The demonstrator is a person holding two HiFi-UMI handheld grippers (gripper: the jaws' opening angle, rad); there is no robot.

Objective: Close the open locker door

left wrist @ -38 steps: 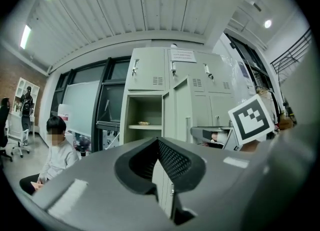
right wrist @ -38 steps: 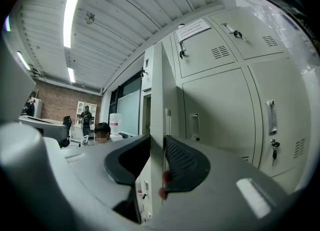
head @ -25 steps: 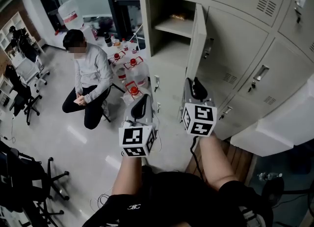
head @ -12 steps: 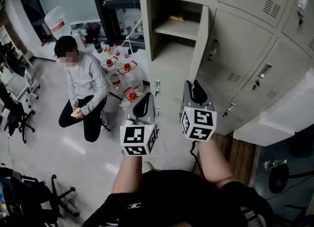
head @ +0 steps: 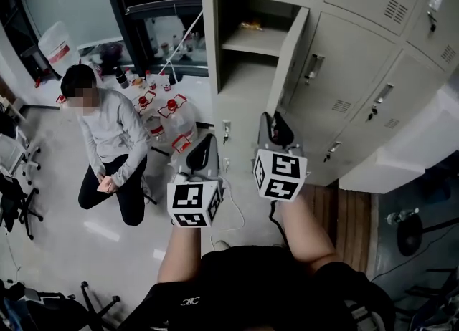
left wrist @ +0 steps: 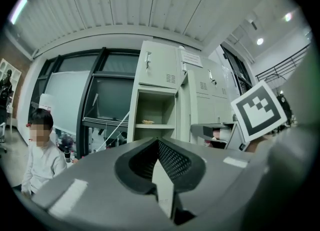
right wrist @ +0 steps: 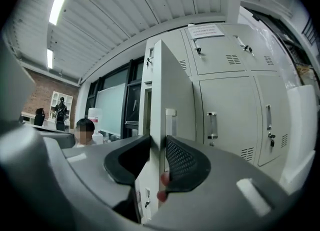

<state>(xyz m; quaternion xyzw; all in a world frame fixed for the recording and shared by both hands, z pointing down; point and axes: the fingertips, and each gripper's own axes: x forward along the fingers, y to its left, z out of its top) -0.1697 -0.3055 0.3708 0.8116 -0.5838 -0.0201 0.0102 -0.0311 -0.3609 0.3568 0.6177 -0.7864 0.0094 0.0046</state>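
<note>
Right gripper (right wrist: 158, 155) jaws stand wide, holding nothing. The locker door (right wrist: 172, 92) is straight ahead, upright, its free edge lined up between them, swung out from the open compartment (head: 244, 79). Left gripper (left wrist: 159, 167) jaws are apart and empty too, facing the compartment. The right hand looks nearer.

The open beige metal locker door (head: 290, 57) now slants further toward 1 o'clock, showing more face; the crouching person in a grey top (head: 107, 143) shifts toward 8 o'clock.
</note>
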